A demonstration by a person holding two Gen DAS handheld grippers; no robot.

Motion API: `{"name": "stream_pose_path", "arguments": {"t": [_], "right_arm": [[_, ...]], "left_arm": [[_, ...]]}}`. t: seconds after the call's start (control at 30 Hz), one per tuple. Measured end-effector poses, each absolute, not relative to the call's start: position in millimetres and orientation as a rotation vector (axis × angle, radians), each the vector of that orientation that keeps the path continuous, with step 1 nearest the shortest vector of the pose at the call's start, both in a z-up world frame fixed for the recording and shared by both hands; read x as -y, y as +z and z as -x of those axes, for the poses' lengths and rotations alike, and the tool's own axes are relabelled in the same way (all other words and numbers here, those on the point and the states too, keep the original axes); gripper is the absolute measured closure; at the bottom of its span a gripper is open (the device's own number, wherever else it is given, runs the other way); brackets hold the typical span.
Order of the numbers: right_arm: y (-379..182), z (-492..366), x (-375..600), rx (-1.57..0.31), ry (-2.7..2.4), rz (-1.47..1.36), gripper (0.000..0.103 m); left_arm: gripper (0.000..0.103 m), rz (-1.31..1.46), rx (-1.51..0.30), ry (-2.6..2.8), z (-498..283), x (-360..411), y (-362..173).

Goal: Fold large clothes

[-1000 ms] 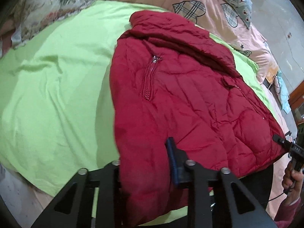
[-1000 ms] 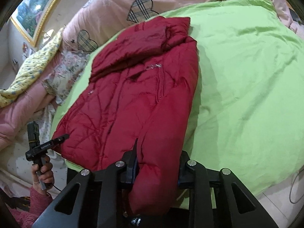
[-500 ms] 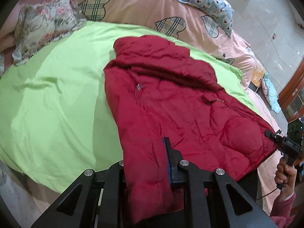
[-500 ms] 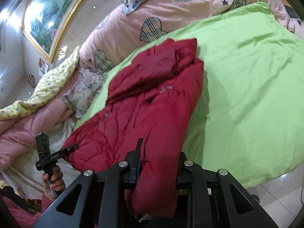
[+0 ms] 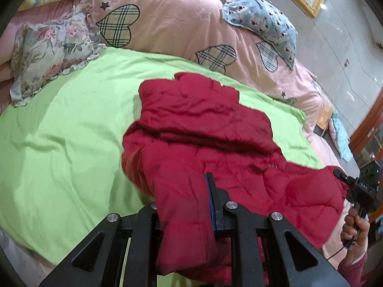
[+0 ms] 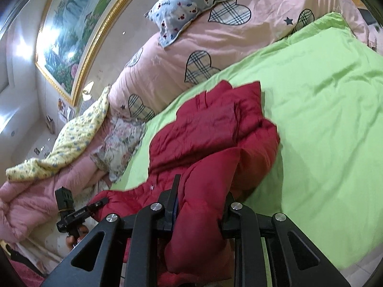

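Observation:
A red puffer jacket [image 5: 203,124] lies on the green sheet [image 5: 59,131], collar end toward the pillows. My left gripper [image 5: 184,191] is shut on one corner of its near hem, and the fabric drapes over the left finger. In the left wrist view my right gripper [image 5: 339,175], held by a hand [image 5: 356,229], pinches the other hem corner. From the right wrist view, the right gripper [image 6: 202,198] is shut on a thick fold of the jacket [image 6: 210,129]. The left gripper [image 6: 101,201] shows at lower left, clamped on its corner. The hem hangs raised between both.
A pink quilt [image 5: 167,19] with plaid hearts is heaped behind the jacket. A blue patterned pillow [image 5: 261,21] and a floral pillow [image 5: 52,47] rest on it. A yellow blanket [image 6: 79,138] and a framed picture [image 6: 79,24] are at the left. Green sheet [image 6: 323,119] spreads bare beside the jacket.
Both grippers have risen and carried the jacket's near hem up off the sheet. The jacket's lower part now bunches toward the collar, and both views tilt up toward the pillows.

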State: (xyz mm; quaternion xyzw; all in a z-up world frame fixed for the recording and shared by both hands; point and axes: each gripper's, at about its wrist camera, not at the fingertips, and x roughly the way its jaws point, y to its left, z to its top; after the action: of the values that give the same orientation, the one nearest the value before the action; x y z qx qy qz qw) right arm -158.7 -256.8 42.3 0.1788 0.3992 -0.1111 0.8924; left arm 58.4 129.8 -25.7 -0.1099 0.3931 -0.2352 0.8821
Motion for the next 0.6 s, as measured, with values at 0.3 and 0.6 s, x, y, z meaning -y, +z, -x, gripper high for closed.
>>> {"name": "stream_pose_path", "arguments": {"t": [0.3,0.6], "right_arm": [[32,98,289,-0.808,-0.276,-0.386,0.082],[18,51,319,-0.798,-0.315,-0.399,0.082]], "left_arm": [[0.086,0.303,-0.849,-0.426,-126,-109,-34],[0.086,0.301,-0.847,-0.380,-196,-79,-37]]}}
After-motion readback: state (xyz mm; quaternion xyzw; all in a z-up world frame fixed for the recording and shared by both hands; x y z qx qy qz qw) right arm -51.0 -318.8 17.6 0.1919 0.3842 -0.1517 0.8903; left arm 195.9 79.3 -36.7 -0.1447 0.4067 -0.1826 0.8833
